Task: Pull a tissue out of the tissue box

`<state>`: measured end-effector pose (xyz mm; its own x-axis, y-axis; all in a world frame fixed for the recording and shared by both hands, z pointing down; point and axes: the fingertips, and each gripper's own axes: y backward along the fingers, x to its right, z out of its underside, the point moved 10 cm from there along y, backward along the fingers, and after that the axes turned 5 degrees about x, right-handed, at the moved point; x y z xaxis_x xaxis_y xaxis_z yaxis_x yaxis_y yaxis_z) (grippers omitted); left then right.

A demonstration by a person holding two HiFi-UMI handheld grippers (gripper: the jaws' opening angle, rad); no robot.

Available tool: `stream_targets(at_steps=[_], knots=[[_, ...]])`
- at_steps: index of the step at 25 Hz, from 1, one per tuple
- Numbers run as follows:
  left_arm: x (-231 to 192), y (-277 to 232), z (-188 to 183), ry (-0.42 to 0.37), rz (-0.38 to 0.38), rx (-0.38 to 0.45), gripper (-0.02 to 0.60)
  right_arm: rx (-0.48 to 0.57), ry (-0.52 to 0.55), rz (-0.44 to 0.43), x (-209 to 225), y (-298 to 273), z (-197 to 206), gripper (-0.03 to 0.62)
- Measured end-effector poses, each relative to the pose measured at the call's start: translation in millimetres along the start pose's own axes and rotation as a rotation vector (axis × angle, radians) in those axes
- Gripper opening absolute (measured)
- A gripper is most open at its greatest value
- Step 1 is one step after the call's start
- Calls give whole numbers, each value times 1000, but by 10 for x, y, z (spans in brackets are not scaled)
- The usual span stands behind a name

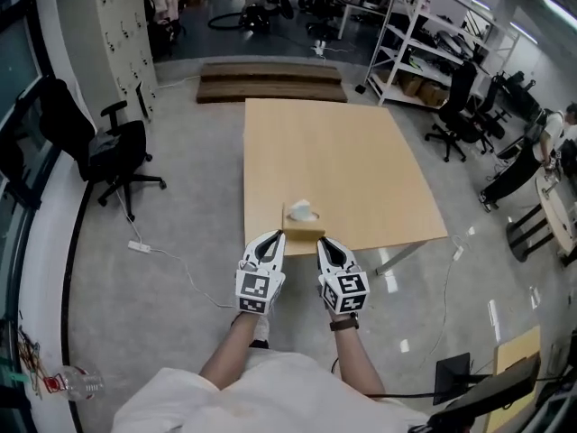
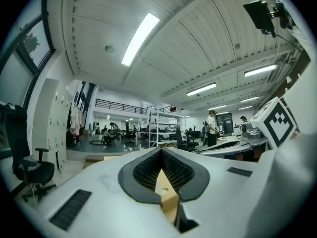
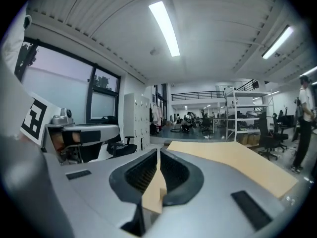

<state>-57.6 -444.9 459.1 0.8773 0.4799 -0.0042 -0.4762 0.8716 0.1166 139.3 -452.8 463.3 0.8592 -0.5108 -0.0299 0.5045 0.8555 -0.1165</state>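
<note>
In the head view a yellow tissue box (image 1: 305, 226) sits at the near edge of the light wooden table (image 1: 343, 161). A white tissue (image 1: 303, 210) sticks up from its top. My left gripper (image 1: 278, 235) hovers just left of the box, its jaws shut with nothing held. My right gripper (image 1: 321, 241) is just right of the box, also shut and empty. Both point level towards the table. In the left gripper view the left gripper's (image 2: 161, 150) pads meet at the tip. The right gripper view shows the right gripper (image 3: 158, 151) closed too, with the table (image 3: 233, 162) ahead.
A black office chair (image 1: 113, 152) stands left of the table, and more chairs (image 1: 460, 106) stand to the right. Metal shelving (image 1: 424, 34) and a low wooden platform (image 1: 270, 79) lie beyond. A power strip with cable (image 1: 140, 246) lies on the floor.
</note>
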Motion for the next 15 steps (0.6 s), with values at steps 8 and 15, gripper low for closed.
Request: stream_targets(at_steps=[8,15], knots=[[-811,-697,72,51,8,-76,-6,-41,-25,33,106,-945,26,6],[-912,-1215,750,75,69,-212,-6,-138,-16,82,644,-1475,430,6]])
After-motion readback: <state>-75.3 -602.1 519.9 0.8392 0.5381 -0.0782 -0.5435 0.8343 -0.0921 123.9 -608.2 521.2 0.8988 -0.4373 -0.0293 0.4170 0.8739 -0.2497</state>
